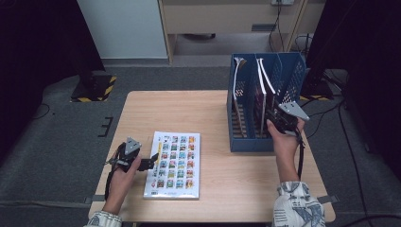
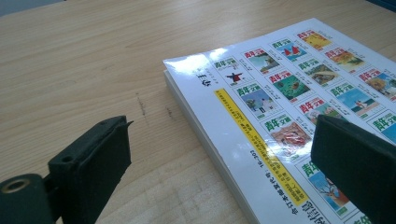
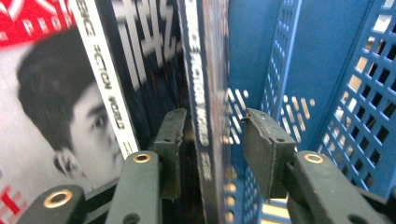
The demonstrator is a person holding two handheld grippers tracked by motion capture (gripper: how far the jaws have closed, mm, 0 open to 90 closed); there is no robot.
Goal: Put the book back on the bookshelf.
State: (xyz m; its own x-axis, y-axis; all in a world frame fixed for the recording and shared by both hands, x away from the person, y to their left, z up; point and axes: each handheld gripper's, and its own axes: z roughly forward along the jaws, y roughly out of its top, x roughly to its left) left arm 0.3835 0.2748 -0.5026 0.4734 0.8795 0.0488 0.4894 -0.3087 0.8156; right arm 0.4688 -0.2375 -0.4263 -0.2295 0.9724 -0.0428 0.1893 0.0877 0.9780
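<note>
A magazine [image 1: 175, 163] with a grid of small cover pictures lies flat on the wooden table [image 1: 189, 109]. My left gripper [image 1: 152, 161] sits at its left edge. In the left gripper view, my left gripper [image 2: 222, 140] is open wide, one jaw over bare table [image 2: 93, 60] and the other over the magazine [image 2: 280, 88]. My right gripper [image 1: 272, 113] reaches into the blue file holder [image 1: 250, 142]. In the right gripper view, my right gripper [image 3: 212, 135] straddles the spine of an upright dark magazine [image 3: 205, 84], with a gap at the right pad [image 3: 261, 154].
Several magazines [image 1: 261, 94] stand in the holder's compartments; one with a portrait cover [image 3: 46, 116] leans left of the straddled one. The holder's perforated blue wall [image 3: 327, 70] is close on the right. The holder fills the table's back right part.
</note>
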